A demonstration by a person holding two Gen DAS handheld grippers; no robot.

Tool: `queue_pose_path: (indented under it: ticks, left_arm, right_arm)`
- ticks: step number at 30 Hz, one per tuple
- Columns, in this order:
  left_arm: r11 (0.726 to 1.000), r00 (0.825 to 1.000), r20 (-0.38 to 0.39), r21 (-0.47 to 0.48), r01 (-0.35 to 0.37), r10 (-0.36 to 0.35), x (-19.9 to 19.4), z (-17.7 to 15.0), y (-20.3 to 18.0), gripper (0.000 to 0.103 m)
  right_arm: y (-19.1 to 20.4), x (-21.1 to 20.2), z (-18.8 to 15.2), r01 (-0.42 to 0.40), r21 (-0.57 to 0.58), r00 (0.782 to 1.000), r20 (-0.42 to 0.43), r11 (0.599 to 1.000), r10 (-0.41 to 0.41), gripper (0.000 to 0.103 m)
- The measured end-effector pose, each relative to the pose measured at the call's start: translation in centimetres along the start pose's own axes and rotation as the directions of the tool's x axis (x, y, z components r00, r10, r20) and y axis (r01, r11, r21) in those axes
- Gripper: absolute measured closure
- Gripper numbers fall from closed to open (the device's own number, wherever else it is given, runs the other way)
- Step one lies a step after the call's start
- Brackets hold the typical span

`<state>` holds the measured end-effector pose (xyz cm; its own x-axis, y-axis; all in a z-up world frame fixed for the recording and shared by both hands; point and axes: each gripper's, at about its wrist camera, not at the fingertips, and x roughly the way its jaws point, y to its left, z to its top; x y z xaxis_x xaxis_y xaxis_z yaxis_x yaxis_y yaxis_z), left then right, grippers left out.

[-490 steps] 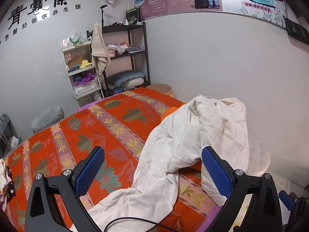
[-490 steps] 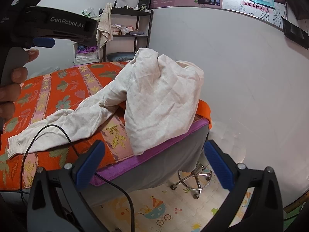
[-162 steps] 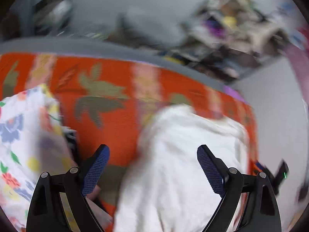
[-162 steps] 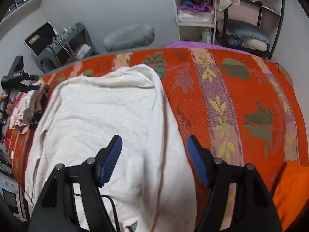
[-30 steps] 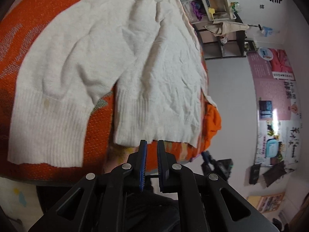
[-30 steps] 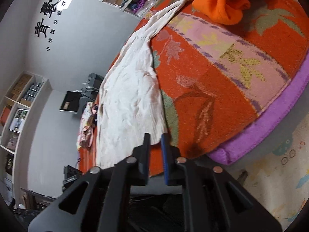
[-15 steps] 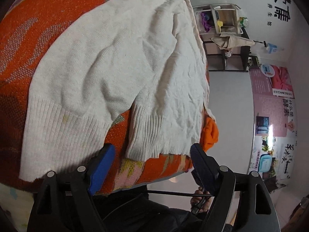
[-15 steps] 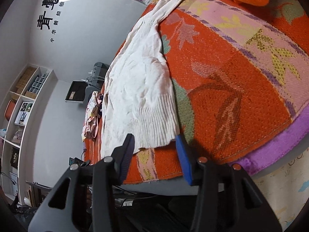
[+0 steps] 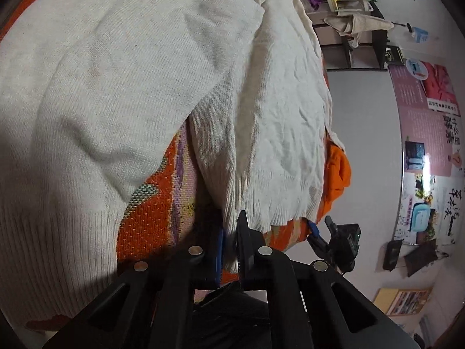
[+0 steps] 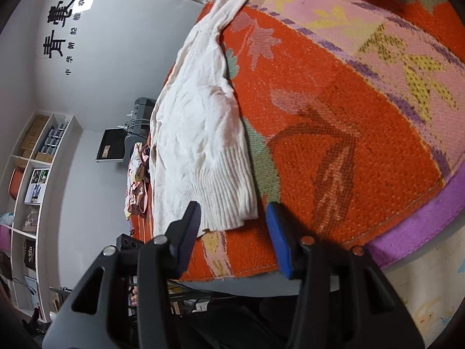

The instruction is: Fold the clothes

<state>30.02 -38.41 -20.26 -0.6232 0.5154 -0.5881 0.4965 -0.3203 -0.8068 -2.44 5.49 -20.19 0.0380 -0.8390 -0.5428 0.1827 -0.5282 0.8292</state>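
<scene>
Grey walls wrapped the room, with big black Chinese characters (image 10: 62, 21) painted on one; I couldn't read them. An orange patterned bedspread (image 10: 334, 122) with a purple edge covered the bed, and the cream knit sweater (image 9: 122, 93) lay spread across it.

Left tool (image 9: 231, 241) was clamped tight on the ribbed hem of a sleeve at the near edge of the bed, cloth pinched right between the blue pads. Right tool (image 10: 234, 232) sat about halfway wide and opening, nothing between its jaws; the ribbed cuff (image 10: 223, 195) lay just beyond its left finger, not touching as far as I could tell.

Pink posters (image 9: 424, 110) hung on the wall to the right in the left view, print too small to read. An orange garment (image 9: 337, 174) was bunched past the sweater. Plenty of bare bedspread lay right of the cuff, and the bed edge was very near both tools.
</scene>
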Motion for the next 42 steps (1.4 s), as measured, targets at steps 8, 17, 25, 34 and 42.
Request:
queue_pose_path:
  ticks: [8, 17, 25, 34, 42]
  left_arm:
    - [0.999, 1.0, -0.016, 0.028, 0.025, -0.024, 0.1, 0.3, -0.8, 0.098]
    - [0.991, 0.992, 0.05, 0.065, 0.114, -0.117, -2.4, -0.4, -2.7, 0.098]
    - [0.996, 0.994, 0.093, 0.076, 0.051, -0.058, -2.8, -3.1, -3.6, 0.098]
    - [0.944, 0.948, 0.034, 0.087, -0.32, 0.318, -1.2, -4.7, -2.0, 0.096]
    - [0.612, 0.681, 0.367, 0.302, -0.731, 0.633, -4.1, -7.3, -8.0, 0.095]
  right_arm:
    - [1.7, 3.1, 0.9, -0.034, -0.051, 0.999, -0.033, 0.998, 0.032, 0.095]
    - [6.3, -2.8, 1.3, -0.052, -0.204, 0.995, 0.075, 0.978, 0.069, 0.096]
    - [6.4, -4.2, 0.8, 0.178, -0.298, 0.983, 0.087, 0.938, -0.159, 0.097]
    - [1.6, -1.1, 1.2, 0.341, -0.226, 0.937, 0.011, 0.912, -0.348, 0.082]
    - [8.1, -1.8, -0.1, 0.512, -0.402, 0.859, 0.25, 0.759, -0.447, 0.059]
